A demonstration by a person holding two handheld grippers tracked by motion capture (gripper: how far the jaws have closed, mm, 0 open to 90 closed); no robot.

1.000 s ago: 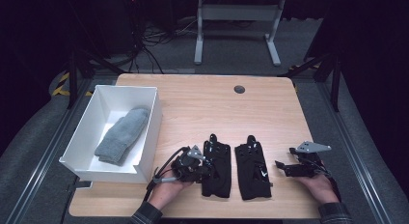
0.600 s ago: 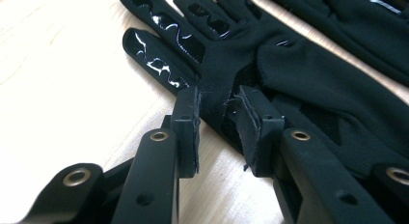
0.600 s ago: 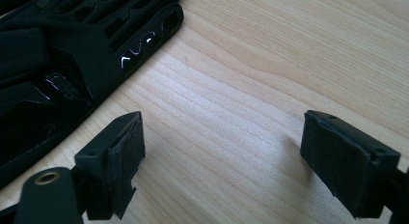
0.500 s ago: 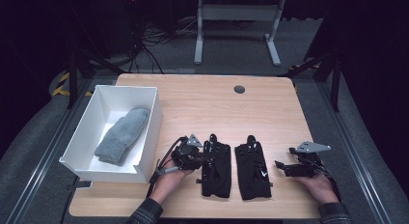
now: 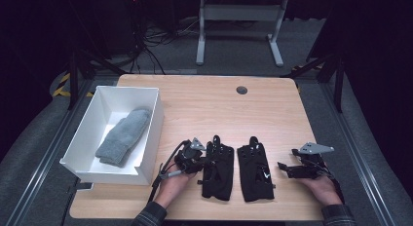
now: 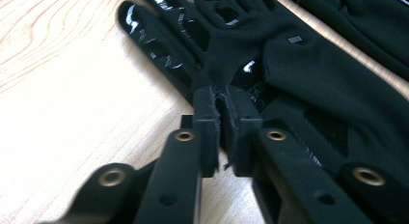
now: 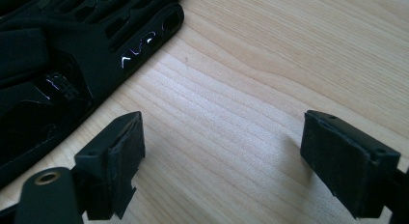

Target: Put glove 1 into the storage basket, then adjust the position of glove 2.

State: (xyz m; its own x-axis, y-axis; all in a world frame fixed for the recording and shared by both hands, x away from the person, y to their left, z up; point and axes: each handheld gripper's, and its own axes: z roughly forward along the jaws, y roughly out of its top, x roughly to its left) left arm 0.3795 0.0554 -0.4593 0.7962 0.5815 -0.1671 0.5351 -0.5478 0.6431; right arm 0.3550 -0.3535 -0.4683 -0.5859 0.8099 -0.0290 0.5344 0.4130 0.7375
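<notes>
Two black gloves lie palm-down side by side near the table's front edge, the left glove (image 5: 216, 170) and the right glove (image 5: 255, 170). My left gripper (image 5: 202, 162) lies at the left glove's left edge. In the left gripper view its jaws have just been closing, and the left gripper (image 6: 222, 96) is shut on a fold of the glove's fabric (image 6: 299, 74) at the base of the fingers. My right gripper (image 5: 285, 167) rests just right of the right glove. The right gripper (image 7: 222, 137) is wide open over bare wood, with the right glove (image 7: 62, 55) to its left.
A white box (image 5: 155, 120) stands at the table's left with a grey knitted mitten (image 5: 124, 136) inside. A round cable hole (image 5: 241, 90) sits near the far edge of the wooden table (image 5: 204, 104). A desk frame stands on the floor beyond.
My left hand has shifted slightly at the left glove's edge. The right hand and both gloves have stayed where they were.
</notes>
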